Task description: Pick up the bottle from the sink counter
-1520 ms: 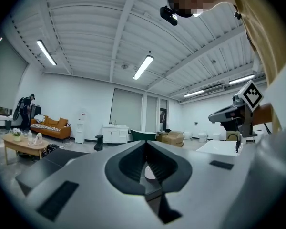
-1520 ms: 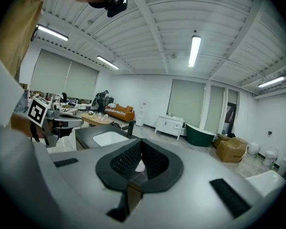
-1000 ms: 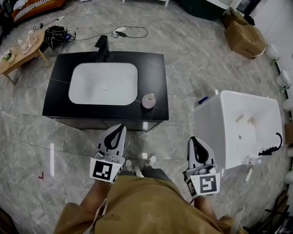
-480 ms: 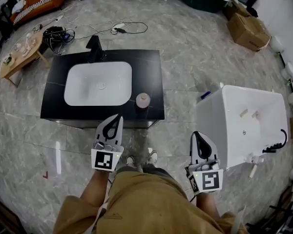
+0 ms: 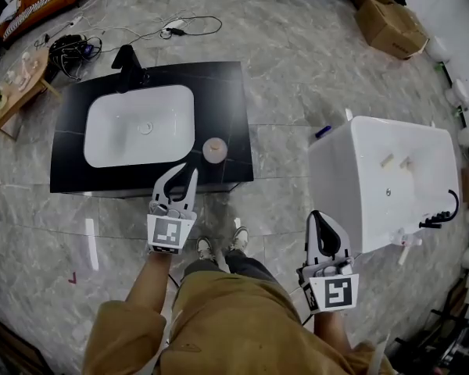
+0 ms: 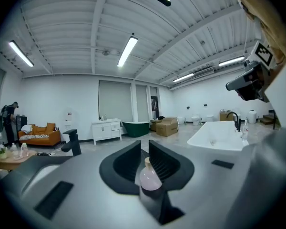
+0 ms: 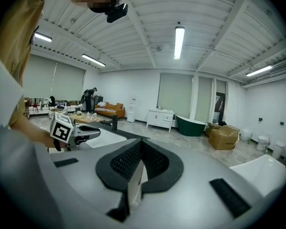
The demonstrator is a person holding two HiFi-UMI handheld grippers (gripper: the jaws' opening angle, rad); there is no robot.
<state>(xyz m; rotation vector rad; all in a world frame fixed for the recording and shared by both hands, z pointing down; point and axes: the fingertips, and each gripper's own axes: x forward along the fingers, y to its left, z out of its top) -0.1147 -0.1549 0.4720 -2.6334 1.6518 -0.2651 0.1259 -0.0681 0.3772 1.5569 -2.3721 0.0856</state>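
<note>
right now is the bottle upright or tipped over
Upright: the bottle stands on the sink counter, cap on top in the left gripper view.

Bottle (image 5: 213,149): small, round pale-pink body, short neck, tan cap. Stands upright on black table (image 5: 230,100), just right of white basin (image 5: 141,123), near table's front right corner. Nothing touches it. In left gripper view bottle (image 6: 150,178) shows in line with jaw gap of left tool (image 5: 184,169), beyond tips, apart.
</note>
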